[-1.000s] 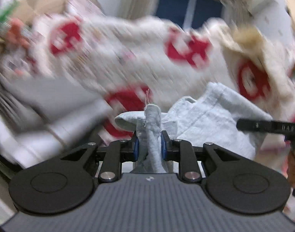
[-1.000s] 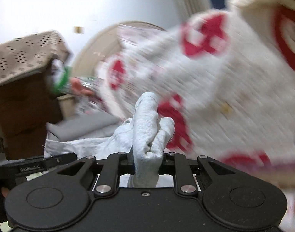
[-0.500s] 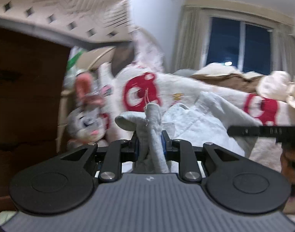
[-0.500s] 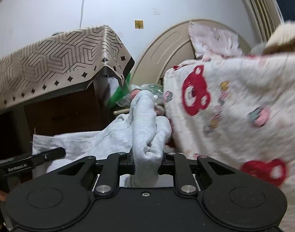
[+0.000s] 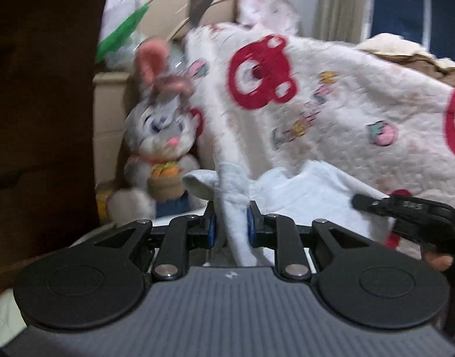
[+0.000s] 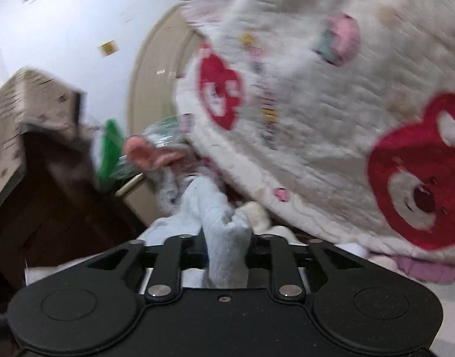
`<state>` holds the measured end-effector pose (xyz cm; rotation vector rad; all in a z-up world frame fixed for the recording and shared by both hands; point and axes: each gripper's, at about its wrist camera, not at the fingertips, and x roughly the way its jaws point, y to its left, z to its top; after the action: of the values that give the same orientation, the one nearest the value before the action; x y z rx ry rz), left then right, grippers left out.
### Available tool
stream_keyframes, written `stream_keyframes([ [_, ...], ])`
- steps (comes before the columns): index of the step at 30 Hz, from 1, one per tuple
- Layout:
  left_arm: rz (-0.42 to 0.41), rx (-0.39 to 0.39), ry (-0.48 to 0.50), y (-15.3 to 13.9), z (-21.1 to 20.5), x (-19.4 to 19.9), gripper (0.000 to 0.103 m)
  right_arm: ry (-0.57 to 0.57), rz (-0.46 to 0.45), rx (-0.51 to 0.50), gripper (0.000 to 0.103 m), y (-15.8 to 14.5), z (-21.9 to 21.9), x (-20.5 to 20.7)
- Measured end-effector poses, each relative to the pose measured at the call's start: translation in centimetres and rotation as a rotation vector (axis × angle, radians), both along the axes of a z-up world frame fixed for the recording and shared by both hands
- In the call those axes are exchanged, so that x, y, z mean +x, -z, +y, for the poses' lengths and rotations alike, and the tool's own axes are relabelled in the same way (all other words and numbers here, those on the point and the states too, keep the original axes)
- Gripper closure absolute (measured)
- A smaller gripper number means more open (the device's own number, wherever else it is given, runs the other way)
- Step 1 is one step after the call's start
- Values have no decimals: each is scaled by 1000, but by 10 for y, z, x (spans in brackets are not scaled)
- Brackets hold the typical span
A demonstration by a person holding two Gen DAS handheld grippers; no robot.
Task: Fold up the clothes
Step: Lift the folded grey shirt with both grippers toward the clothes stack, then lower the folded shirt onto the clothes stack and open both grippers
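Note:
A light grey garment (image 5: pixel 311 196) hangs in the air between both grippers. My left gripper (image 5: pixel 231 223) is shut on a bunched edge of it, with the cloth spreading to the right toward the other gripper (image 5: pixel 406 211) at the frame's right edge. In the right wrist view my right gripper (image 6: pixel 227 241) is shut on another bunched part of the same garment (image 6: pixel 215 214), which trails away to the left. How the garment hangs below the grippers is hidden.
A white quilt with red bear prints (image 5: pixel 331 98) (image 6: pixel 331 119) covers the bed close ahead. A grey plush rabbit (image 5: pixel 162 136) sits at the beige headboard (image 6: pixel 156 68). A dark wooden cabinet (image 5: pixel 40 104) with a patterned cloth (image 6: pixel 25 101) stands at the left.
Both grippers have swung with the garment still clamped. The views turned from the bed toward the window, and now face the quilt and plush rabbit close up. The right view has tilted.

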<state>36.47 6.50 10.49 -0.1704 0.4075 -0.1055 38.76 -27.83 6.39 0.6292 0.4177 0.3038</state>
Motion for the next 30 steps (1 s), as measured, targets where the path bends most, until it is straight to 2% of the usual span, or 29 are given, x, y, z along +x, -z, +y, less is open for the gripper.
stream_keyframes([
  [1,-3,11,-10,6,1,-2,82,33,29,21,39,10,-6,3],
  [3,-14,37,-24,17,2,-7,79,46,2,150,39,29,-23,-1],
  [4,-20,54,-22,17,1,-9,77,46,-6,163,39,30,-26,-4],
  [7,-20,40,-37,11,4,-12,75,43,-19,148,39,24,-31,-14],
  [10,-46,98,-101,5,2,-13,76,7,-46,141,39,17,-33,-24],
  [12,-46,173,-134,5,-2,-11,77,-55,-42,171,50,16,-32,-29],
  [15,11,138,-135,8,5,-5,77,-134,-4,172,68,17,-27,-24],
  [16,19,126,-146,8,8,-5,75,-145,-12,155,72,16,-25,-22],
  [17,11,121,-171,8,12,-7,71,-147,-29,119,83,13,-23,-19],
  [18,-10,131,-203,6,14,-11,71,-147,-46,79,84,10,-21,-17],
  [19,-37,151,-221,4,14,-16,75,-144,-67,29,84,5,-17,-16],
  [20,-71,166,-203,2,13,-22,75,-139,-90,-23,84,0,-13,-17],
  [21,-116,165,-149,0,10,-30,75,-126,-91,-35,84,0,-11,-16],
  [24,-228,123,198,-6,2,-51,70,-81,-70,-32,84,7,-10,-11],
  [26,-252,168,283,-4,-12,-58,68,-50,-56,-30,79,11,-9,-9],
  [28,-213,220,319,3,-25,-54,68,-20,-42,-28,71,16,-8,-6],
  [29,-178,224,315,7,-28,-48,68,8,-35,-30,61,15,-7,-5],
  [30,-127,213,297,14,-27,-41,68,38,-37,-48,60,12,-6,-6],
])
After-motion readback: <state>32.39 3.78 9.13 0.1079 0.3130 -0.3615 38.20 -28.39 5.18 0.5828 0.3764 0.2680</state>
